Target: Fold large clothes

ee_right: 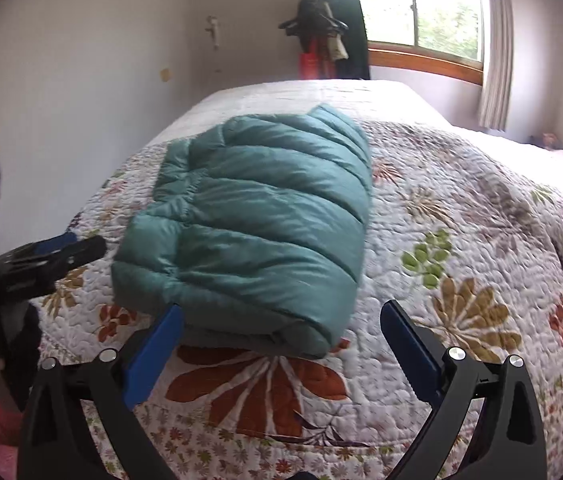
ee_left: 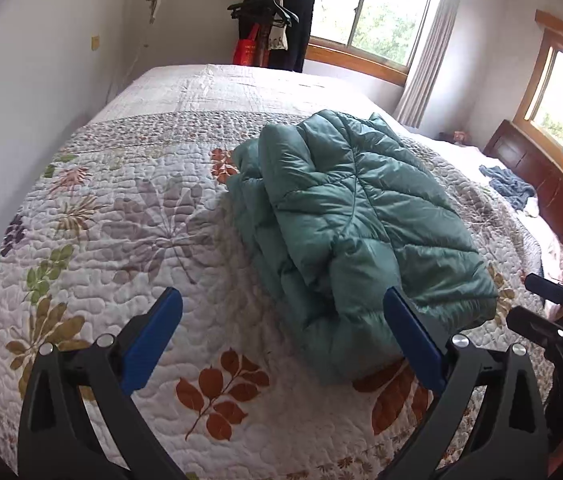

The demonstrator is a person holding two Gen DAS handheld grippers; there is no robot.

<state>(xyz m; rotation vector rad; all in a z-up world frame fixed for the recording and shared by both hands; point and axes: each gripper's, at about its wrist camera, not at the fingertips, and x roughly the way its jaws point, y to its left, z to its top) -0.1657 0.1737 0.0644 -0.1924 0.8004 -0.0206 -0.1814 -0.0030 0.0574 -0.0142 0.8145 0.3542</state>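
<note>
On the bed, atop the floral quilt [ee_left: 153, 216], the teal puffer jacket [ee_left: 353, 216] lay folded into a thick bundle, its layered edges stacked along the side toward the plain wall. The left gripper [ee_left: 281, 332] hovered just short of the jacket's near end, its blue-padded fingers [ee_left: 153, 340] spread wide and holding nothing; one pad stood before the bundle's near corner, though contact could not be judged. The right gripper [ee_right: 281, 336] hung beside the jacket's near end too, its fingers [ee_right: 409, 352] likewise parted and empty, with the rolled edge of the jacket [ee_right: 249, 220] showing between them, above the orange leaf print of the quilt [ee_right: 461, 208]. Each gripper appeared at the edge of the other's view, so the two flanked the jacket's near end. Beyond the jacket, past the far side of the bed, a coat stand [ee_left: 277, 20] carried dark garments and a red bag, next to a wood-framed window [ee_left: 365, 12] with a pale curtain. To the jacket's right, near the dark wooden headboard [ee_left: 541, 184], a crumpled blue cloth [ee_left: 509, 188] lay on the bed.
</note>
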